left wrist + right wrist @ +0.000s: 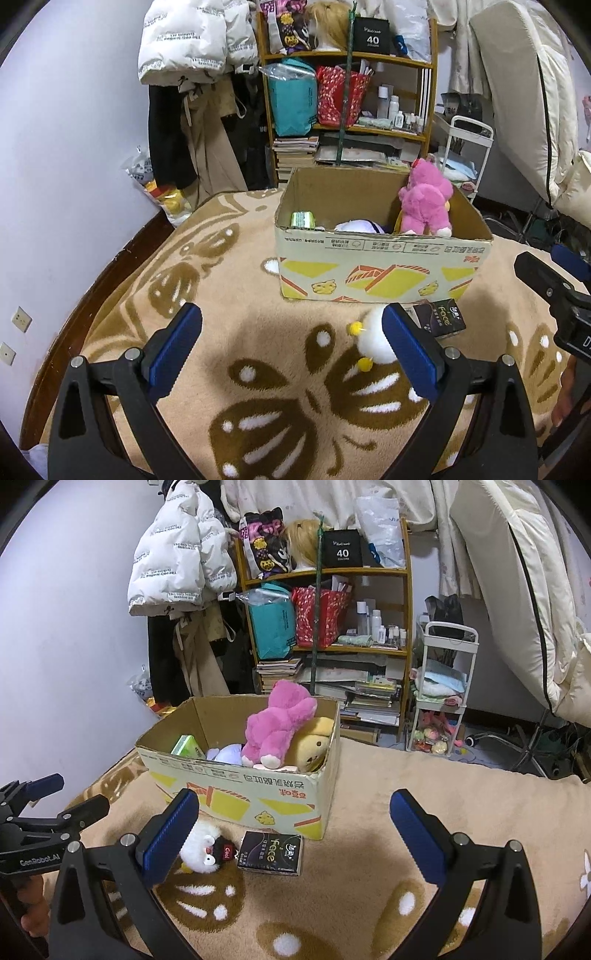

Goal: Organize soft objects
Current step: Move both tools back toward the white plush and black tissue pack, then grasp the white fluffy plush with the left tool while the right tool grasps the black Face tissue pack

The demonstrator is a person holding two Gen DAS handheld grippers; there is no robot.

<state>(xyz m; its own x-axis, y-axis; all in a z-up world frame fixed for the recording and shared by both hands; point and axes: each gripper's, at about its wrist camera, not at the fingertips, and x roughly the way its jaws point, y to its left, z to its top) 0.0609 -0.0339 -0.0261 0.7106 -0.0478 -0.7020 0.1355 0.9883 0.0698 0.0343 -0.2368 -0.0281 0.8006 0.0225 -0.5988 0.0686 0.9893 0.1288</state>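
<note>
A cardboard box (pixel 380 271) (pixel 258 794) stands on the tan blanket. It holds a pink plush (pixel 424 203) (pixel 277 727), a yellow plush (pixel 314 746), a pale purple plush (pixel 225 755) and a green tissue pack (pixel 302 220) (pixel 186 746). A small white plush (pixel 373 338) (pixel 202 849) with yellow feet lies in front of the box, beside a black tissue pack (pixel 441 317) (pixel 271 853). My left gripper (pixel 291 349) is open and empty, its right finger just in front of the white plush. My right gripper (pixel 295 836) is open and empty above the blanket.
A wooden shelf (pixel 332 627) with bags, bottles and books stands behind the box. Coats (pixel 177 565) hang at the left wall. A white cart (pixel 439 694) stands right of the shelf. The blanket (pixel 258 369) falls off at a dark wooden edge (pixel 92 295) on the left.
</note>
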